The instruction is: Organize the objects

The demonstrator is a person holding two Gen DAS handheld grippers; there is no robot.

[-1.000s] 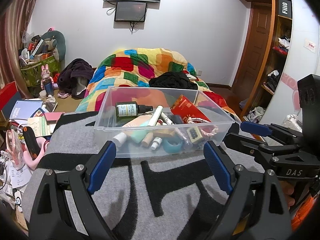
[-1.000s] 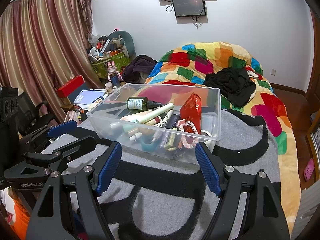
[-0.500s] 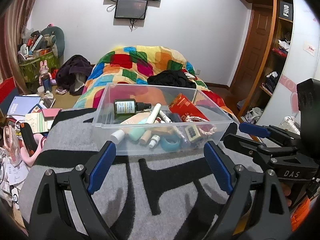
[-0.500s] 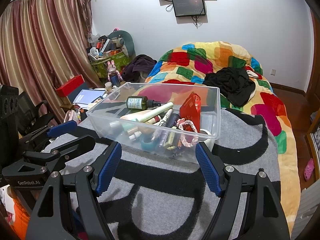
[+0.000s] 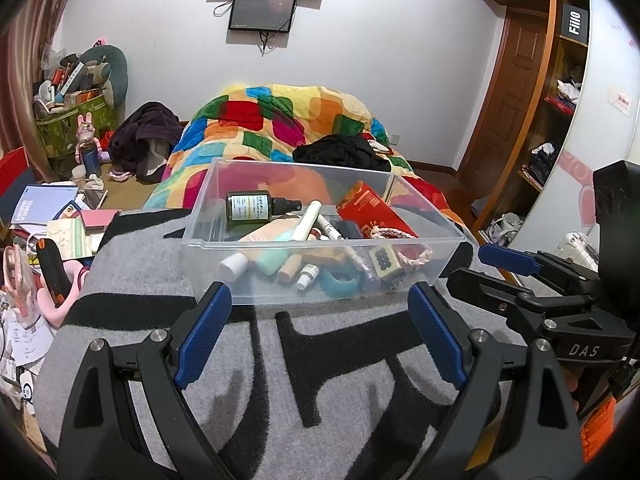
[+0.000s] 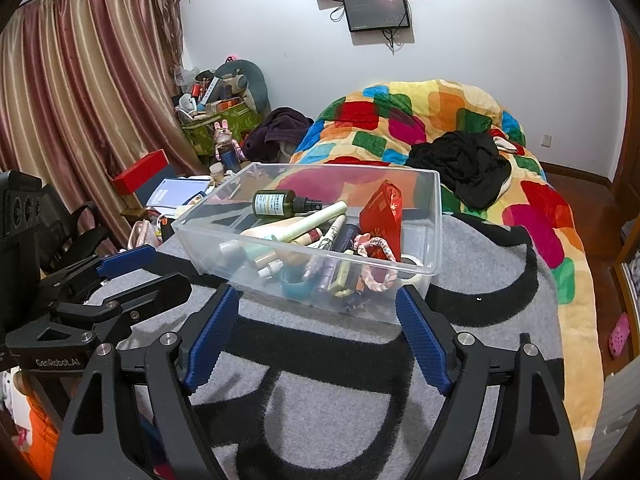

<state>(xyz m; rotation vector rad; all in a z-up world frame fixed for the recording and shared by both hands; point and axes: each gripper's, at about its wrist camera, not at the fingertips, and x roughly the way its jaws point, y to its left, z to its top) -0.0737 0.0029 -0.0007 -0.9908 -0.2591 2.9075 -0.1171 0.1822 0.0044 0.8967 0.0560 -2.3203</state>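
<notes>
Hovering before the clear rectangular plastic bin [image 5: 320, 240], I held the left gripper [image 5: 320, 332] and right gripper [image 6: 318, 332] spread wide, both empty. Its small toiletries lay jumbled inside on the grey-and-black blanket [image 5: 340, 380], so both approaches stayed unobstructed.

bin [image 5: 320, 304] on blanket [image 5: 340, 360], bottle [image 5: 250, 207] and tubes [image 5: 306, 224] in it; quilt [image 5: 280, 120] behind bin.

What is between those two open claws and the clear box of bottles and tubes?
Nothing visible. Only bare grey and black blanket lies between the left gripper, the right gripper and the clear box. Both are open and empty, short of the box's near wall.
</notes>
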